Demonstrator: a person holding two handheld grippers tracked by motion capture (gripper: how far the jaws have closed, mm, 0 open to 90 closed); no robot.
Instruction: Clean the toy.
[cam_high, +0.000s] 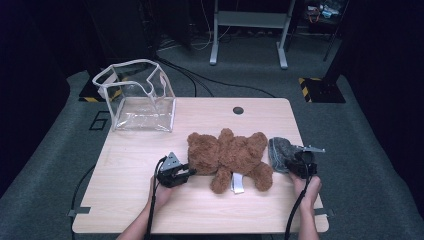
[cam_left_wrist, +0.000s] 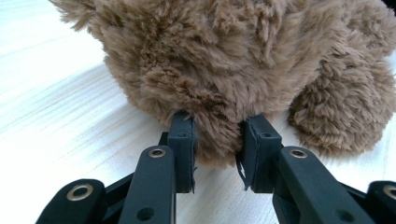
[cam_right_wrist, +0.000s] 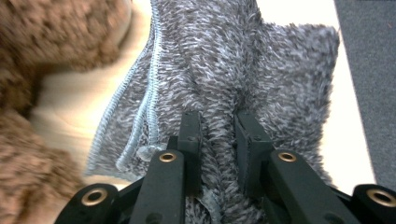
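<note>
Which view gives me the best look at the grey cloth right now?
The right gripper view: the grey cloth sits close up, its stitched edge clear, with the right gripper pinching a fold. The high view shows the cloth small, at the table's right edge beside the teddy bear. The left gripper view faces the bear's fur.

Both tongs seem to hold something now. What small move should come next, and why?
Probably lift the right tongs a little, to raise the grey cloth off the table. Their jaws already pinch a fold of it, and the left tongs grip the teddy bear, which lies flat beside it. The clear bag stands open behind.
</note>
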